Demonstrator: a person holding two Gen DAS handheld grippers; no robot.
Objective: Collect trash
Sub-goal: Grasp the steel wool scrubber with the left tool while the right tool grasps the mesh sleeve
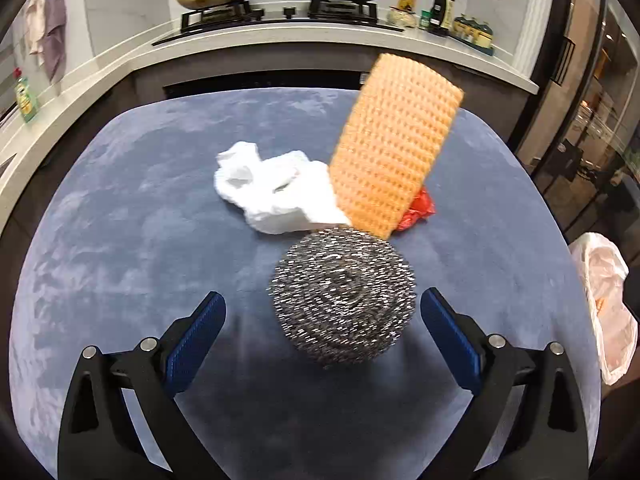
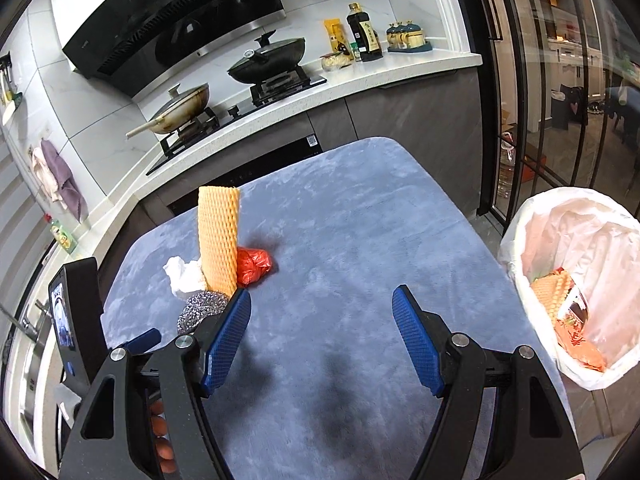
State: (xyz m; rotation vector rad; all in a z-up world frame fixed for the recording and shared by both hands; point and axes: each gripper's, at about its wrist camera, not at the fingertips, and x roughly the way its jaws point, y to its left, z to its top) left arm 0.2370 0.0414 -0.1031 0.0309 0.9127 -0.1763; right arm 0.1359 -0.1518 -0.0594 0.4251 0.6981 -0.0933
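Fingers (image 1: 204, 332) spread w/ one steel scourer (image 1: 342, 298) between (untouched), one tissue (image 1: 272, 190) behind.

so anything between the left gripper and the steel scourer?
Nothing visible. The left gripper is open, and the scourer sits on the cloth just ahead, in line with the gap between the pads. The orange foam net, tissue and red wrapper lie beyond it.

Steel-wool scourer (image 1: 342, 298): coiled shiny metal wire. Foam net sleeve (image 1: 394, 144): orange, soft, dimpled mesh. Tissue (image 1: 276, 190): crumpled white paper. Red bag (image 2: 253, 265): glossy crinkled plastic. Tablecloth (image 2: 360, 220): blue matt plush. Gripper pads (image 2: 226, 344): blue textured rubber.
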